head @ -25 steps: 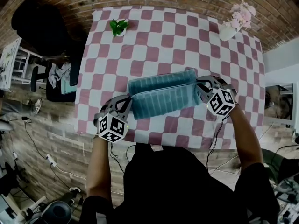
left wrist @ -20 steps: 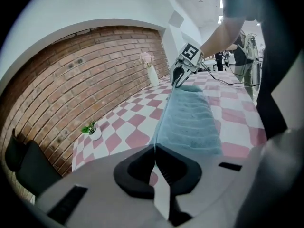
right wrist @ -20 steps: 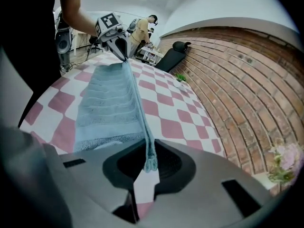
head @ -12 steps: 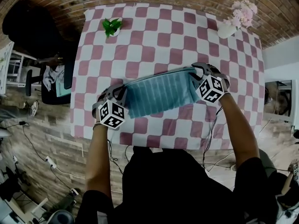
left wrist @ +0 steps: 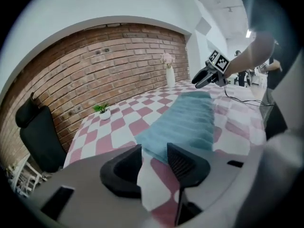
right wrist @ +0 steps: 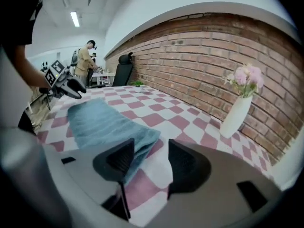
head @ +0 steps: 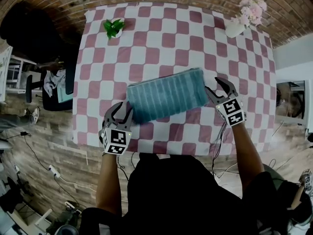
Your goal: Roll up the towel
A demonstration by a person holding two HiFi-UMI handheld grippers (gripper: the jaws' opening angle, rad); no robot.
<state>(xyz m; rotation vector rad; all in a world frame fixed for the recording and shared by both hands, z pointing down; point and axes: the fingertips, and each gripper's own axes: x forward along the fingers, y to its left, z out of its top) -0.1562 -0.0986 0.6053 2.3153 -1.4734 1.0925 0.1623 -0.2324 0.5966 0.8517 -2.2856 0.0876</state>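
A teal ribbed towel (head: pixel 166 94) lies flat as a folded band across the red-and-white checked table (head: pixel 161 43). My left gripper (head: pixel 119 112) sits just off its left end, open; its jaws have just been opening and only tablecloth shows between them. In the left gripper view the towel (left wrist: pixel 185 122) starts right beyond that gripper (left wrist: pixel 154 163). My right gripper (head: pixel 217 85) stands at the towel's right end, open too, jaws just opened, nothing pressed. In the right gripper view the towel (right wrist: pixel 104 122) has its corner by the left jaw of that gripper (right wrist: pixel 151 158).
A small potted plant (head: pixel 113 28) stands at the table's far left and a white vase of pink flowers (head: pixel 239 26) at its far right. A black office chair (head: pixel 29 38) is left of the table. A brick wall (right wrist: pixel 199 51) runs behind.
Both grippers have let go of the towel's ends and drawn back toward the near table edge, jaws now apart. The towel has settled flat on the cloth.
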